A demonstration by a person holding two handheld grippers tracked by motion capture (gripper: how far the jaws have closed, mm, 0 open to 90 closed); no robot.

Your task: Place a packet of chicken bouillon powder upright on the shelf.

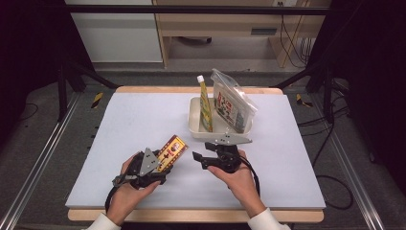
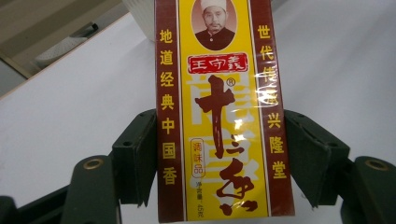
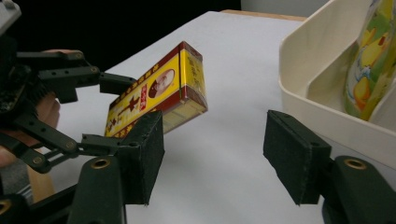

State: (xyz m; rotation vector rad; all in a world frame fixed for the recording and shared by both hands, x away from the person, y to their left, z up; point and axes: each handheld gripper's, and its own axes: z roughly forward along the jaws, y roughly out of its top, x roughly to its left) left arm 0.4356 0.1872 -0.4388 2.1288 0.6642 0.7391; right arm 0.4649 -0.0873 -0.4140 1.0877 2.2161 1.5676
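Left tool (image 1: 165,160) near the front edge of the surface (image 1: 143,120), left of centre, pinching the yellow-and-red spice box (image 1: 171,152) by its long sides. In the left gripper view both pads sit flat on the box (image 2: 224,116), low on its length; box is clear of the surface and tilted up.

Right tool (image 1: 203,152) just right of it, jaws partly spread with nothing between them, box off to its left and not touched.

Likely step: box goes into the cream tray (image 1: 193,120) toward the back edge, right of centre. Keep the pinch square, lead with the free end, lower it into open tray floor.

Tray already holds an upright yellow tube (image 1: 205,105) and a clear bagged packet (image 1: 232,103) leaning right. Its left part looks free.

Plenty of bare surface left and front; the tray's near wall is the thing to clear.
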